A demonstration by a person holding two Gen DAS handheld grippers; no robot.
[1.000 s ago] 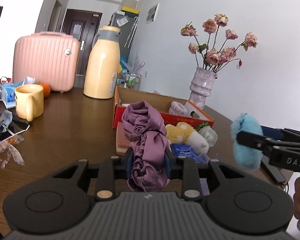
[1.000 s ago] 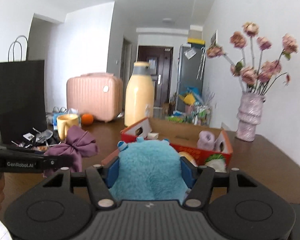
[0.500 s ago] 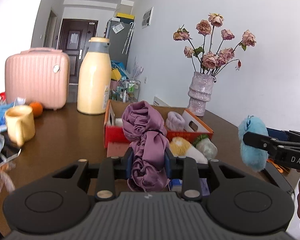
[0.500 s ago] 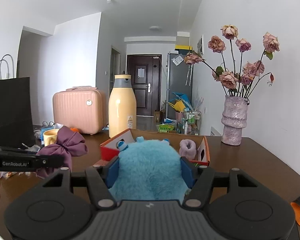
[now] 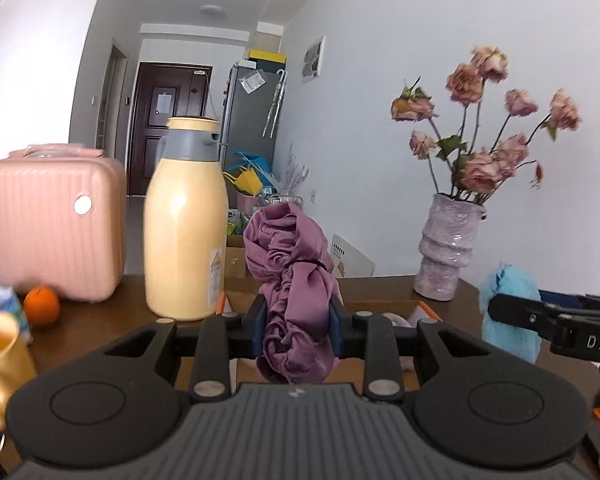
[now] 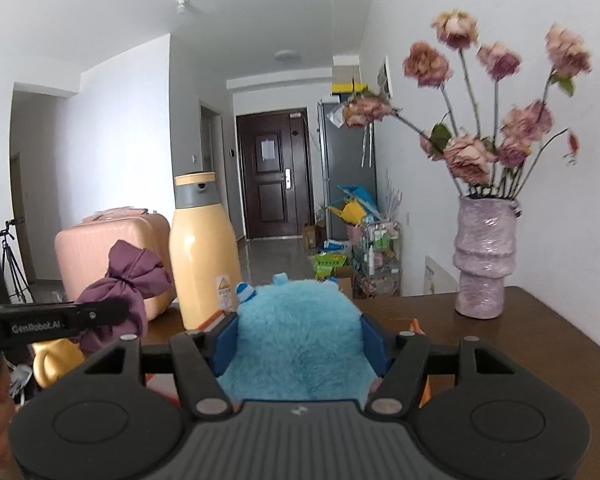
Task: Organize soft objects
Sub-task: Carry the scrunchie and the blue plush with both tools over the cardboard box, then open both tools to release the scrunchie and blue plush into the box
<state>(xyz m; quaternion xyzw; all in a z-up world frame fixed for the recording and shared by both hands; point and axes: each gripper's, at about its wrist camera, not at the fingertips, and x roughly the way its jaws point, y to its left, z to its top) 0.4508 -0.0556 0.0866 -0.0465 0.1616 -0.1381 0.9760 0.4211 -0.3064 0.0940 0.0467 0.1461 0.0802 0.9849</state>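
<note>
Left tongs (image 5: 298, 330) clenched on purple scrunchie (image 5: 294, 280), right tongs (image 6: 300, 338) clamped around blue plush toy (image 6: 296, 336), both raised above orange-rimmed cardboard box (image 5: 380, 305) on brown tabletop (image 5: 100, 320), beside yellow flask (image 5: 186, 236)

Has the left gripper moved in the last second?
Yes. The left gripper, shut on the purple cloth, went forward toward the bottle, which now looms larger and nearer.

Both hand-held grippers (image 5: 299, 320) (image 6: 300, 340) clamped, pointing slightly downward.
</note>
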